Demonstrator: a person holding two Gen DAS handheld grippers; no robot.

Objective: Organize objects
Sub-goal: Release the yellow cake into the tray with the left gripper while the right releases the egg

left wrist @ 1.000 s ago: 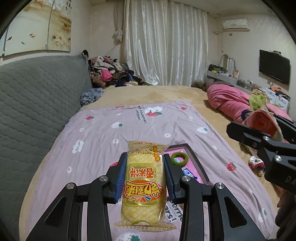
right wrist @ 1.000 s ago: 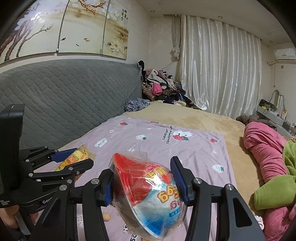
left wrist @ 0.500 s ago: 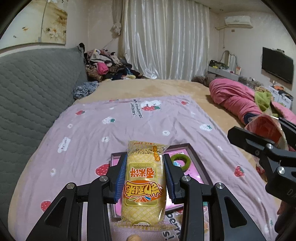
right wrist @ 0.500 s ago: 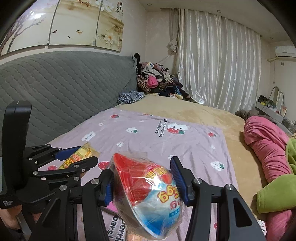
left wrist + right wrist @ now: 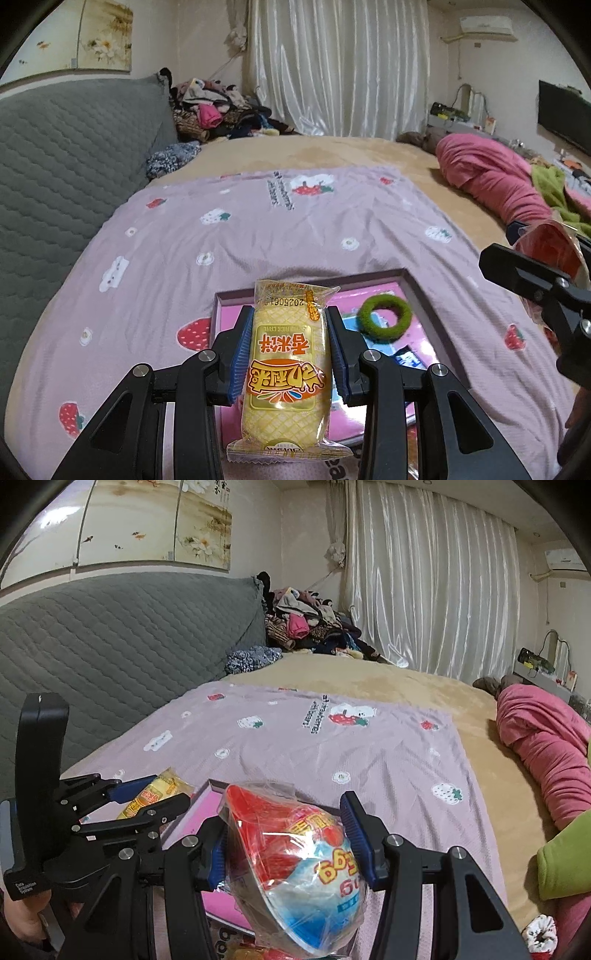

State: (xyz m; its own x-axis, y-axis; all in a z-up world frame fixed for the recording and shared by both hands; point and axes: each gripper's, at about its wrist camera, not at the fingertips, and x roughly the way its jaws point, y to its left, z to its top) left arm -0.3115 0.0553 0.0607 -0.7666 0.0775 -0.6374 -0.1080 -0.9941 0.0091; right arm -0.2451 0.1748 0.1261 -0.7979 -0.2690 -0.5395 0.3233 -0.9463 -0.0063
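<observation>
My left gripper (image 5: 290, 350) is shut on a yellow rice cake packet (image 5: 286, 373) and holds it above the near left part of a pink tray (image 5: 413, 295) on the bed. A green ring (image 5: 385, 318) lies inside the tray. My right gripper (image 5: 290, 842) is shut on a red and blue snack bag (image 5: 295, 864) above the tray's right side (image 5: 192, 812). The left gripper (image 5: 147, 801) with the yellow packet (image 5: 155, 794) also shows in the right wrist view. The right gripper shows at the right edge of the left wrist view (image 5: 546, 273).
The tray lies on a lilac strawberry-print sheet (image 5: 295, 229) over a tan bed (image 5: 325, 151). A grey quilted headboard (image 5: 55, 166) is on the left. A pink duvet (image 5: 491, 177) and a green blanket (image 5: 565, 864) are on the right. Clothes pile (image 5: 214, 114) at the back.
Both grippers have moved forward and tilted down over the bed, each with its packet held. The tray and green ring now show more fully below the left gripper.
</observation>
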